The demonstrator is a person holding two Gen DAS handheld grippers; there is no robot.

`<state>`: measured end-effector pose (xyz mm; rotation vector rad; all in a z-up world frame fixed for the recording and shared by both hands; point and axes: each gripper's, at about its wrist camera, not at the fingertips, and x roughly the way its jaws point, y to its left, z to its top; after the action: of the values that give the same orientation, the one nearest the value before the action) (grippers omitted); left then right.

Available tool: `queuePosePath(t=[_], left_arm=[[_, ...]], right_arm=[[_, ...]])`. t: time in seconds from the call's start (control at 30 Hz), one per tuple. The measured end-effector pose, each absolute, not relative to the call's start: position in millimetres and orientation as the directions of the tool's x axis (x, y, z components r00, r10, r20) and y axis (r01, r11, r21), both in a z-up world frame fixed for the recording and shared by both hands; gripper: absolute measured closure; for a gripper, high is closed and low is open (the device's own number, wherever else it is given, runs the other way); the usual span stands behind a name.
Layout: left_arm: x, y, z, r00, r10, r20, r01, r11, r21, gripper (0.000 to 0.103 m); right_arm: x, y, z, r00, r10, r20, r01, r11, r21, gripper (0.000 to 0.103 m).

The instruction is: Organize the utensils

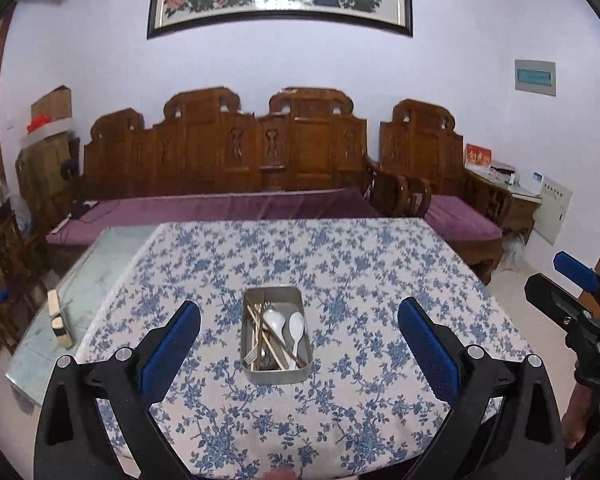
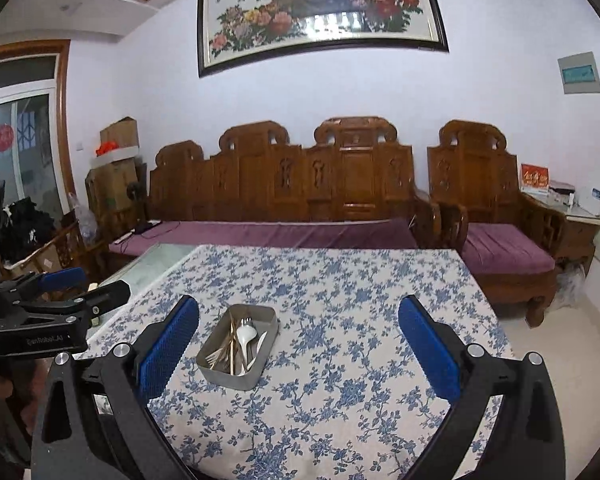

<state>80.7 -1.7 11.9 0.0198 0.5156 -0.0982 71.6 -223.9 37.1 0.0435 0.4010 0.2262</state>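
Before you stands a table point(image 1: 100, 256) with a pale glass-like top, most of it covered by a white cloth with blue flowers point(image 1: 340, 264). On the cloth, near the middle, you see a metal tray point(image 1: 275, 376) with spoons, forks and chopsticks in it. On the bare strip to the left lies a small pale block point(image 1: 58, 320).
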Motion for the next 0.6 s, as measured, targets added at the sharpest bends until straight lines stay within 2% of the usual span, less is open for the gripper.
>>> queuePosePath(t=[0.6], left_arm=[[66.8, -2.0, 19.3, 0.883, -0.070, -0.464, 0.080, 0.997, 0.002, 0.007]], right_arm=[[59.3, -229.8, 43.3, 0.907, 0.214, -0.362, -0.198, 0.977, 0.082, 0.003]])
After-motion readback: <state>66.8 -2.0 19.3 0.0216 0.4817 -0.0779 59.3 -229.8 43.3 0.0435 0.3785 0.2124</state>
